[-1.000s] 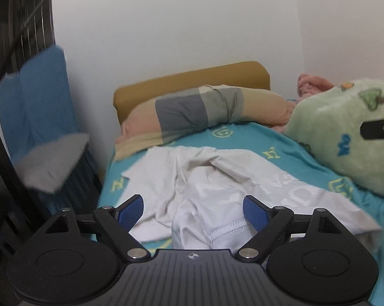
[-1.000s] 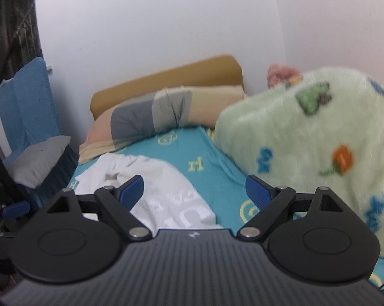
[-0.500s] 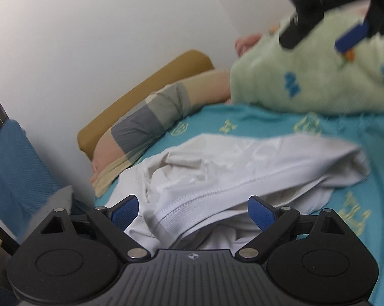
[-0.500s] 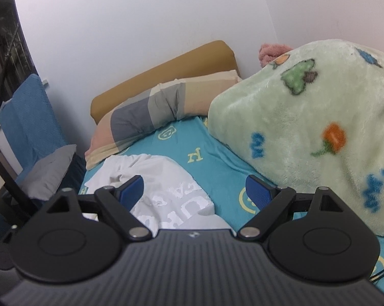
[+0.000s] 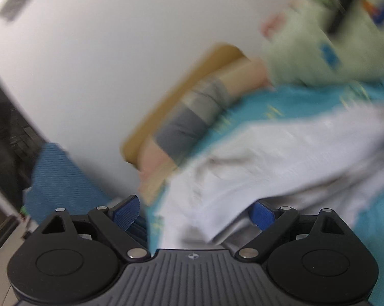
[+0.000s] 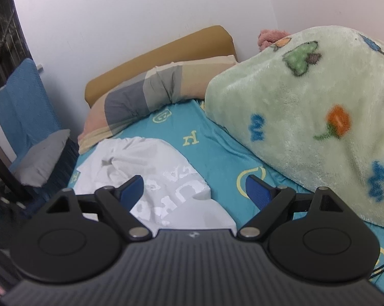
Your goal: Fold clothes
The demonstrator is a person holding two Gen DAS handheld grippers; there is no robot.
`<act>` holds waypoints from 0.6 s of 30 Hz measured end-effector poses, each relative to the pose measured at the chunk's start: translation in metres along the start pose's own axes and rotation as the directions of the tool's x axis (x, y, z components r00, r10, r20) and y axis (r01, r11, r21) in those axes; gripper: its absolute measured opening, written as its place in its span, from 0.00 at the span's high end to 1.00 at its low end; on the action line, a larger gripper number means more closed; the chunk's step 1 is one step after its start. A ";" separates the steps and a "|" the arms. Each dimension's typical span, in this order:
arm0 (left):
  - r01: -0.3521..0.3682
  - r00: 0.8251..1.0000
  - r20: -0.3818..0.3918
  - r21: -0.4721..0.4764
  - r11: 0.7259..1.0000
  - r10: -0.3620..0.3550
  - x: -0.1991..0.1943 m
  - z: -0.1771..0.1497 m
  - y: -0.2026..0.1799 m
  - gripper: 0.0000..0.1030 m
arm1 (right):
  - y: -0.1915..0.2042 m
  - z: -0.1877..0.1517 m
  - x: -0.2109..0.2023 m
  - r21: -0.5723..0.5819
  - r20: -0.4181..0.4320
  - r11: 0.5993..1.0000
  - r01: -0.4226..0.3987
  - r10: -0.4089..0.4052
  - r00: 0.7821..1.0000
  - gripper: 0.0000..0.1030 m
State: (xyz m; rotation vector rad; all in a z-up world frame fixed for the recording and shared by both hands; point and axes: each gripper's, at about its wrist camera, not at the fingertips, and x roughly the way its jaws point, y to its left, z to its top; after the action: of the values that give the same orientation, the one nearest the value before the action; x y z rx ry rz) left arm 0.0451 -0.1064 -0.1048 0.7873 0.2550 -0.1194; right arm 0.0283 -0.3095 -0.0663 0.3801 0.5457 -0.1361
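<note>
A crumpled white T-shirt [image 6: 151,163] with printed letters lies on the turquoise bedsheet [image 6: 217,153]. My right gripper [image 6: 194,191] is open above the shirt's near edge, holding nothing. In the blurred, tilted left wrist view the white shirt [image 5: 281,163] spreads across the bed, and my left gripper [image 5: 195,211] is open with the shirt's near edge lying between its blue pads [image 5: 126,210]. The right gripper shows as a dark blur at the top right of that view [image 5: 350,0].
A striped pillow [image 6: 153,94] and a mustard headboard cushion [image 6: 166,51] lie at the head of the bed. A pale green fleece blanket [image 6: 319,107] piles up on the right. A blue towel and a grey cushion [image 6: 41,158] sit on a chair at the left.
The left gripper has swung and tilted sharply, blurring its view, and sits lower at the shirt's edge. The right gripper has dropped slightly toward the shirt. Both stay open.
</note>
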 end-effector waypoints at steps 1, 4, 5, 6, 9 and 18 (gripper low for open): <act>-0.030 0.999 0.021 -0.049 0.998 0.031 -0.004 0.004 0.010 0.09 | 0.002 -0.001 0.001 -0.011 -0.001 1.000 -0.001 0.001 1.000 0.14; -0.071 0.996 0.043 -0.167 0.983 0.079 -0.012 0.008 0.033 0.09 | 0.013 -0.007 0.002 -0.053 -0.011 0.998 -0.040 0.040 0.999 0.14; -0.068 0.997 0.034 -0.185 0.980 0.076 -0.012 0.008 0.038 0.09 | 0.020 -0.009 0.002 -0.073 -0.017 0.995 -0.068 0.067 0.998 0.14; -0.066 0.997 0.025 -0.202 0.977 0.073 -0.012 0.008 0.042 0.09 | 0.028 -0.012 0.001 -0.099 -0.021 0.990 -0.096 0.094 0.995 0.14; -0.060 0.998 -0.001 -0.253 0.966 0.062 -0.012 0.006 0.054 0.09 | 0.057 -0.025 0.003 -0.223 -0.040 0.963 -0.151 0.146 0.988 0.14; -0.006 0.998 -0.059 -0.348 0.937 -0.016 -0.016 0.001 0.074 0.09 | 0.091 -0.057 0.053 -0.410 -0.157 0.909 -0.069 0.005 0.988 0.14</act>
State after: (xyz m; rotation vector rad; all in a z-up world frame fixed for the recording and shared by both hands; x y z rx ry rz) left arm 0.0448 -0.0548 -0.0493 0.4373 0.3259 -0.0524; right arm 0.0666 -0.2055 -0.1107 -0.0169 0.7008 0.0489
